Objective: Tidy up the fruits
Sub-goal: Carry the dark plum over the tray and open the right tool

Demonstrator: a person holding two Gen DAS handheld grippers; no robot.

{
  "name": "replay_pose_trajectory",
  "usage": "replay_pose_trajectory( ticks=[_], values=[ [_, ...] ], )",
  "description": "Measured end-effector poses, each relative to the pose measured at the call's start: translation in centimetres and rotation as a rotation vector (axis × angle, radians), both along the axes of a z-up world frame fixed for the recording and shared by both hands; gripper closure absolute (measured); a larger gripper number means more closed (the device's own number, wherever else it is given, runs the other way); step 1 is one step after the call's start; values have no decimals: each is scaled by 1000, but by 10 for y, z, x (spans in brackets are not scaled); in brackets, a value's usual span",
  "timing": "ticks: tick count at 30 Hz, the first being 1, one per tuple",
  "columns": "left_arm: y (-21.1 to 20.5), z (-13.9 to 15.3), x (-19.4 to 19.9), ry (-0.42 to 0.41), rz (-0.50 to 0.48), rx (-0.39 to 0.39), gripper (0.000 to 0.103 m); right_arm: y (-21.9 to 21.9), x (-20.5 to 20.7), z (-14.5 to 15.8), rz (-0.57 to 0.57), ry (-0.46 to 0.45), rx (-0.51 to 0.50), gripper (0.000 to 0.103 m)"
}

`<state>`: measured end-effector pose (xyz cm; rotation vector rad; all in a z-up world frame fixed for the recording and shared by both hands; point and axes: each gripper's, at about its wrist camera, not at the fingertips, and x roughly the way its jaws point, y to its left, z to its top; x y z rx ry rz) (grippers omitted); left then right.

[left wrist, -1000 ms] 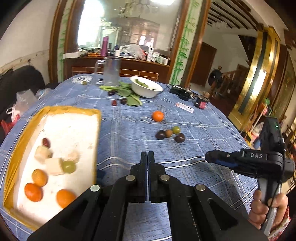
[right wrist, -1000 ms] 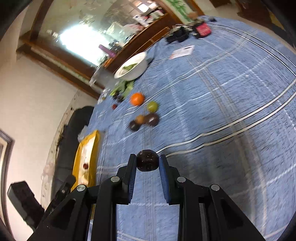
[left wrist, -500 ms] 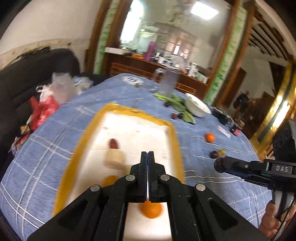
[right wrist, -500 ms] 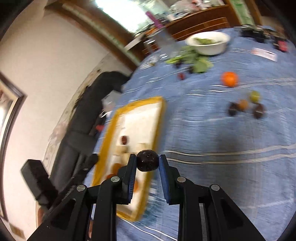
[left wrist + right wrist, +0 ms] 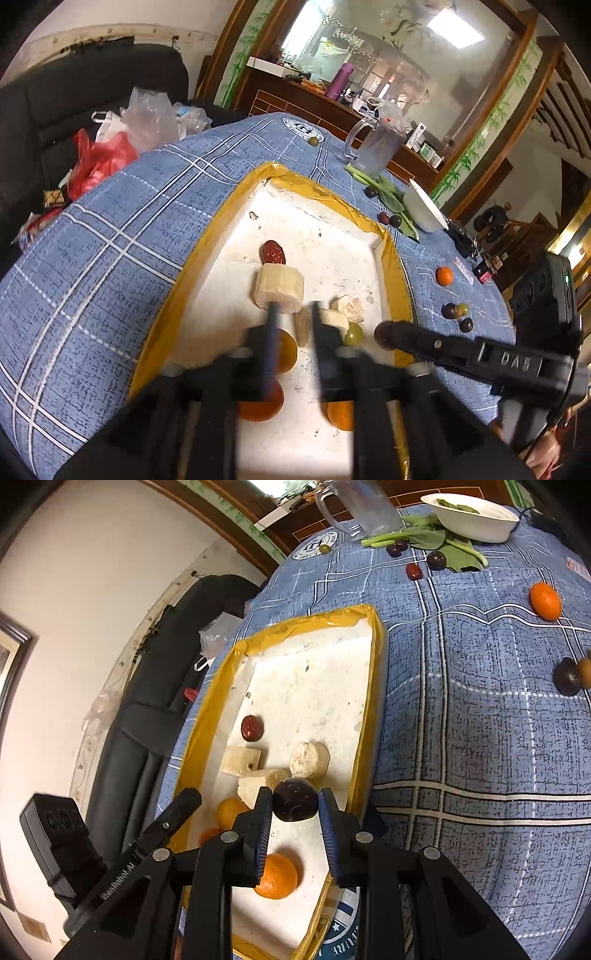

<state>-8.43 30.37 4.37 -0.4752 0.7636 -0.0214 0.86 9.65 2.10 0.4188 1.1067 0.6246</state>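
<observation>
A white tray with a yellow rim [image 5: 391,254] [image 5: 373,686] lies on the blue checked tablecloth and holds a red date [image 5: 273,253], banana chunks [image 5: 277,287], a green grape [image 5: 354,334] and oranges [image 5: 277,877]. My right gripper [image 5: 295,806] is shut on a dark plum [image 5: 295,799] above the tray's near right part; it shows in the left wrist view [image 5: 384,334] too. My left gripper [image 5: 291,325] is blurred, its fingers apart and empty, over the tray's near end.
Loose on the cloth to the right: an orange [image 5: 444,276] [image 5: 545,601], dark plums and a green fruit [image 5: 456,311]. Farther back stand a clear jug [image 5: 375,153], greens and a white bowl [image 5: 469,517]. Bags [image 5: 110,147] lie on a black sofa at left.
My right gripper carried the plum left from the open cloth to over the tray. My left gripper moved over the tray and its fingers opened.
</observation>
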Motion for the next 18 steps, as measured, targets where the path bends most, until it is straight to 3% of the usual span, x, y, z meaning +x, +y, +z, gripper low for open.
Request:
replay_pose_trajectory(
  ticks=[1,2,3,9,14,18],
  values=[
    [1,1,-1,-3,6,-4,46,1,-2,1,4,-8,-8,70],
    [1,2,-3,-9,13,-9,41,1,-4,2,6,-17,-13,67],
    [1,4,-6,-15,17,-15,40,2,-6,4,5,-25,-15,61],
    [-9,18,-23,-9,41,13,32,-9,-35,18,3,-101,-37,58],
    [-29,37,-44,-62,77,119,19,-37,-73,29,-52,-195,-72,54],
    [-60,52,-52,-101,90,263,15,-73,-98,34,-139,-256,-119,47]
  ],
)
